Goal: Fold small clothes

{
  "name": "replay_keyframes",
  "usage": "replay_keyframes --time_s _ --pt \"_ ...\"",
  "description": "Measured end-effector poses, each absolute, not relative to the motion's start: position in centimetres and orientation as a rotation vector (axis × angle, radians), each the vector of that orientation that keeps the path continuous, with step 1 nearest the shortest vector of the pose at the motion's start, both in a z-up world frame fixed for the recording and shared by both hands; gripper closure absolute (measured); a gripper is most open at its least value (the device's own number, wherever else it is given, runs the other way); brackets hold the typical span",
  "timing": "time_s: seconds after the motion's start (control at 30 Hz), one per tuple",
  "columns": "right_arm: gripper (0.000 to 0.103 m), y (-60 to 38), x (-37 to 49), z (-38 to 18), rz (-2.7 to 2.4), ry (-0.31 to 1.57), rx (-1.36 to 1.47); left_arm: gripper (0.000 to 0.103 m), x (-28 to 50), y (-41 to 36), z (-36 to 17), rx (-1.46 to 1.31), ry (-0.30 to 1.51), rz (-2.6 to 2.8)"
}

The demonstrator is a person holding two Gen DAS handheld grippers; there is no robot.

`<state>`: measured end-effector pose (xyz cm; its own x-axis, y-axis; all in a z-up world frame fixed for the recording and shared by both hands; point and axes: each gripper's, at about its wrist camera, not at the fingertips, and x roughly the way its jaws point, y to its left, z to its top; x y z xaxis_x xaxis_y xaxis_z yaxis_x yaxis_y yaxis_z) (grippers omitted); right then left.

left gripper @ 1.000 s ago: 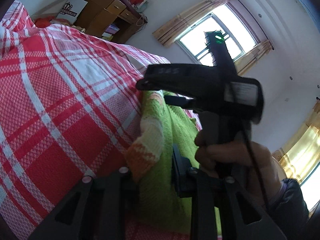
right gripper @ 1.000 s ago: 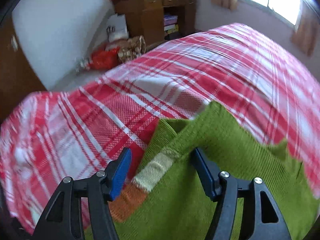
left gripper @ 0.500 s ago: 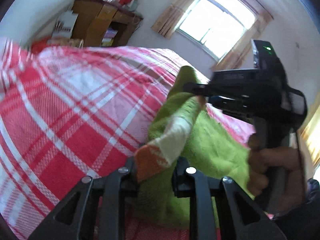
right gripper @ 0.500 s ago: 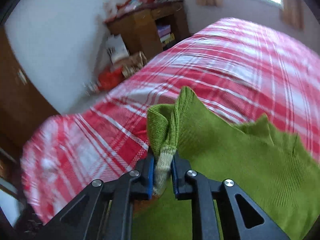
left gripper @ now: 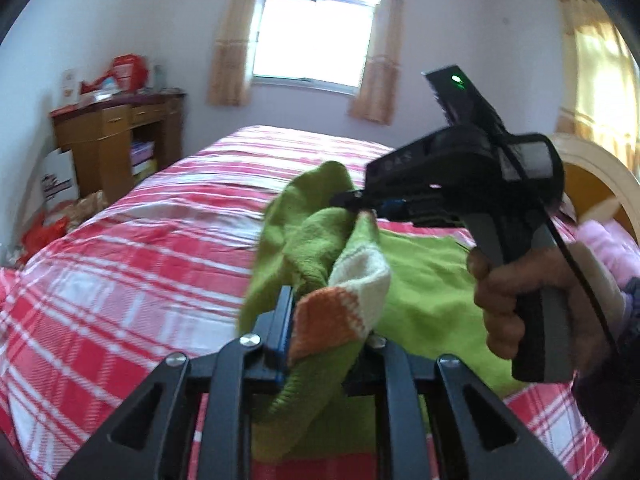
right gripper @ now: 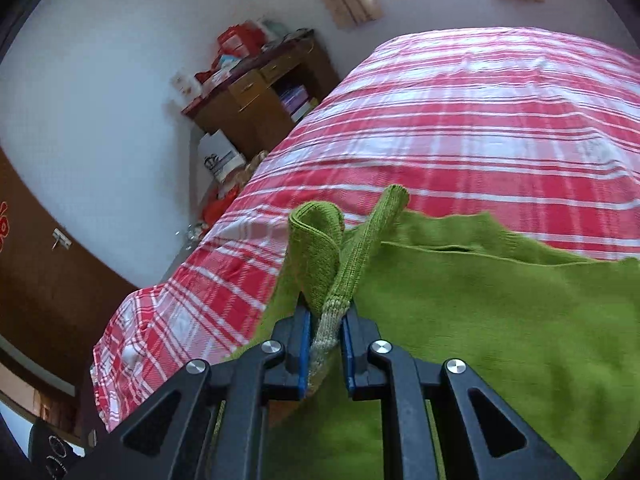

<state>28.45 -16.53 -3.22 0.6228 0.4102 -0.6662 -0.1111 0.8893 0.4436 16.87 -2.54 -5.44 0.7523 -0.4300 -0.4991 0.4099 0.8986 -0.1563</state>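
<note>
I have both grippers clamped on the green knit sweater (right gripper: pixel 500 320), which lies partly on the red plaid bedspread (right gripper: pixel 480 120) and is partly lifted off it at my end.

Right gripper (right gripper: pixel 326 344): a second ago its jaws stood wide either side of the striped cuff; they have since closed and now pinch the pale ribbed cuff edge between the blue pads, with a green fold standing up above them. In the left wrist view the same gripper (left gripper: pixel 352 202) shows from the side, held in the person's hand (left gripper: pixel 532 300), biting bunched green knit.

Left gripper (left gripper: pixel 320 320): its jaws have been closing further and now press on the orange-and-white cuff band (left gripper: pixel 344 296), which bulges out over the right-hand jaw.

Change noted: the sleeve end, lying flat on the sweater a second ago, is now raised clear of the bedspread and held at two points close together. The views have also swung level, with the window (left gripper: pixel 316 32) now upright.

Judgement: the grasp is complete, so the sleeve can be carried across the body for the first fold. The cloth is bunched, so it may crease when laid down.
</note>
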Motion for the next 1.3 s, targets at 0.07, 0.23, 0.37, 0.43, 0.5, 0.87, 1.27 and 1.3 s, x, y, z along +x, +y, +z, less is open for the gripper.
replay_keyframes --time_s 0.07,0.23,0.37,0.43,0.5,0.87,1.27,1.3 --pt "0.091 -18.1 28.0 -3.3 0.287 0.851 0.388 0.084 16.6 -4.0 -5.2 0.002 0.554 -0.487" --pt "0.091 -21.4 27.0 -3.8 0.240 0.848 0.398 0.084 16.0 -7.2 -5.3 0.057 0.563 -0.537" --pt "0.091 -23.6 26.2 -4.2 0.211 0.848 0.397 0.084 15.9 -8.9 -5.7 0.057 0.594 -0.576" --pt "0.091 -24.5 25.8 -4.5 0.201 0.849 0.403 0.084 15.8 -9.9 -5.8 0.078 0.591 -0.587" --pt "0.091 -25.6 25.3 -4.8 0.193 0.849 0.411 0.084 15.7 -10.8 -5.7 0.084 0.595 -0.607" --pt "0.091 -31.8 22.7 -5.2 0.118 0.838 0.433 0.085 14.3 -16.5 -5.6 0.154 0.606 -0.709" --pt "0.091 -37.1 21.1 -8.0 0.067 0.866 0.492 0.084 13.3 -21.9 -7.1 0.240 0.653 -0.728" --pt "0.091 -37.3 21.1 -8.4 0.066 0.865 0.493 0.082 13.3 -22.1 -7.3 0.244 0.658 -0.725"
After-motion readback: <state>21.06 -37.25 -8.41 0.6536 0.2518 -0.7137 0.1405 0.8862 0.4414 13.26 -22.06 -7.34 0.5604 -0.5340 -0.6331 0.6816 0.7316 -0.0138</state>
